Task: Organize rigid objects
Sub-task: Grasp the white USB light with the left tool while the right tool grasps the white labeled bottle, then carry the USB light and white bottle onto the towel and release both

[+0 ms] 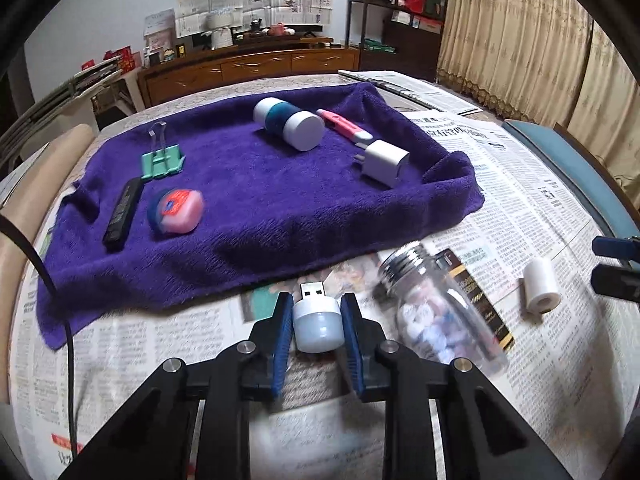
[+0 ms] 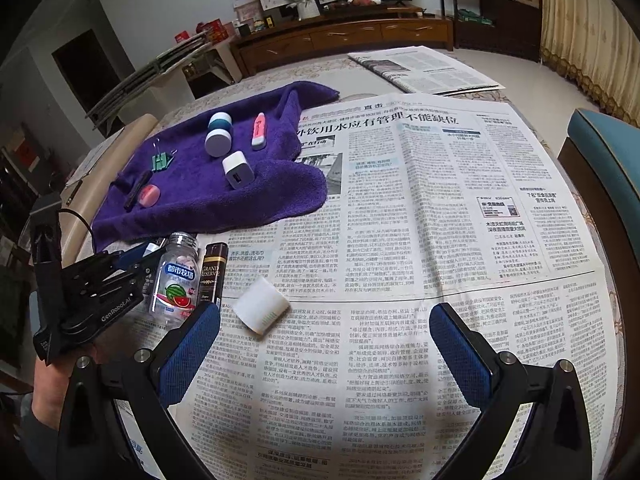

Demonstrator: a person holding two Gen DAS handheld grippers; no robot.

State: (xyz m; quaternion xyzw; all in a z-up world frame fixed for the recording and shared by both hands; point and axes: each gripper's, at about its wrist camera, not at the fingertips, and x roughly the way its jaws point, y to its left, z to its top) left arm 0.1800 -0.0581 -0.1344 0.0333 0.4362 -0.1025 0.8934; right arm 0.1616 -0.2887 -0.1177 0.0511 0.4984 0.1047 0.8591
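The left gripper (image 1: pixel 316 312) is low over the newspaper-covered surface (image 1: pixel 532 200), its jaws pressed against the two sides of a small white USB lamp (image 1: pixel 318 326). The lamp's metal plug points forward toward the near edge of the purple towel (image 1: pixel 260 208), which lies just ahead. In the right wrist view the same gripper (image 2: pixel 132 260) shows at the left edge, tilted down toward the surface, with part of the person's hand (image 2: pixel 60 364) under it.

Just to the right of the held lamp a clear bottle (image 1: pixel 436 312) with a silver screw cap leans, blurred, with pale sweets inside. A black tube with gold bands (image 1: pixel 480 300) lies behind it, touching or nearly so. Further right a short white roll (image 1: pixel 540 286) lies on its side on the newspaper.

The right gripper (image 2: pixel 324 332) hangs above the newspaper with its jaws spread wide and nothing between them. The white roll (image 2: pixel 262 310) lies just ahead of its left finger (image 2: pixel 192 356), apart from it.

On the towel lie a green binder clip (image 1: pixel 162 160), a black bar (image 1: pixel 122 214), a pink and blue round case (image 1: pixel 176 210), a white and teal cylinder (image 1: pixel 290 124) on its side, a pink pen-like stick (image 1: pixel 344 126) and a white plug charger (image 1: pixel 384 162). The stick's end is near the charger's prongs.
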